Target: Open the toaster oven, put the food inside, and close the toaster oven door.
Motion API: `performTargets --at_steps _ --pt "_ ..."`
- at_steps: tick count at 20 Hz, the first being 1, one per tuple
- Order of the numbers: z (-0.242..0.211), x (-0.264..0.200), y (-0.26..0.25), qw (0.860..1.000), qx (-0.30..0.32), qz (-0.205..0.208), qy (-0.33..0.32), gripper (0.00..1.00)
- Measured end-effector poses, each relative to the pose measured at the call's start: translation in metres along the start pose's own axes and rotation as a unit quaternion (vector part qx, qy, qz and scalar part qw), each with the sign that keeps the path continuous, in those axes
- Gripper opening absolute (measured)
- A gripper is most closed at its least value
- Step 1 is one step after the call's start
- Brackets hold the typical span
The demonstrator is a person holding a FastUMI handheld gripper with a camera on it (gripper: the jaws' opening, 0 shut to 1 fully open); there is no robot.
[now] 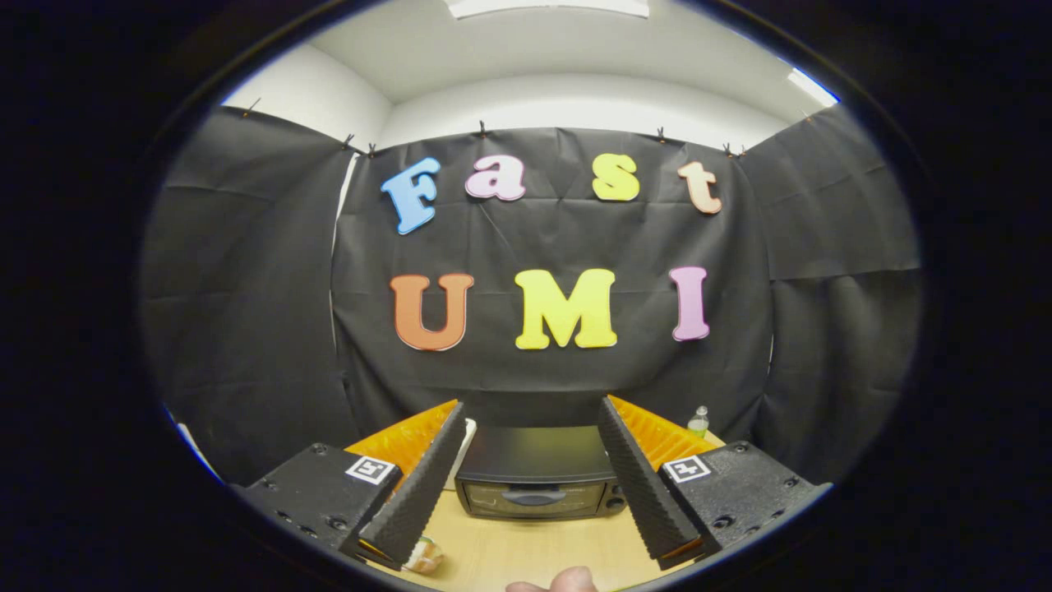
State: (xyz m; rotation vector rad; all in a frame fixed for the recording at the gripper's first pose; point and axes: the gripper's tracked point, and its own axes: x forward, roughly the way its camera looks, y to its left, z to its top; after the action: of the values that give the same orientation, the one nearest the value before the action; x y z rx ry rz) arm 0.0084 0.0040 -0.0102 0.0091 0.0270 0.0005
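two fingers of the gripper (534, 460) spread wide, nothing between them. toaster oven (538, 483) sits on the wooden table (534, 551) just ahead, framed by the fingers, door closed. food (425, 556) lies on the table under the left finger; small bottle (698, 422) behind the oven's right.

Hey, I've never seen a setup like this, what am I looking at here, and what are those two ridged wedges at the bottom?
Those wedges are the two fingers of a hand-held gripper that a person carries. The camera rides on it and looks forward along the fingers. They stand open and hold nothing. Ahead, seen between them, a toaster oven sits on a wooden table, its door shut. A piece of food lies by the near finger on one side. A small bottle stands further back. Part of a hand shows nearest the camera.
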Motion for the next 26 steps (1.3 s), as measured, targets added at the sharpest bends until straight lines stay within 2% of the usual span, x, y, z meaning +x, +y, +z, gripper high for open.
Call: performTargets --at_steps 6,13,20,26 --pt "-0.008 0.001 -0.011 1.0 0.006 -0.011 0.002 1.0" --pt "-0.043 0.017 -0.032 0.999 0.027 -0.032 0.029 1.0" --pt "-0.09 0.065 -0.035 0.998 0.018 -0.028 0.054 1.0" --pt "-0.16 0.129 -0.023 0.995 0.013 -0.003 0.101 1.0"
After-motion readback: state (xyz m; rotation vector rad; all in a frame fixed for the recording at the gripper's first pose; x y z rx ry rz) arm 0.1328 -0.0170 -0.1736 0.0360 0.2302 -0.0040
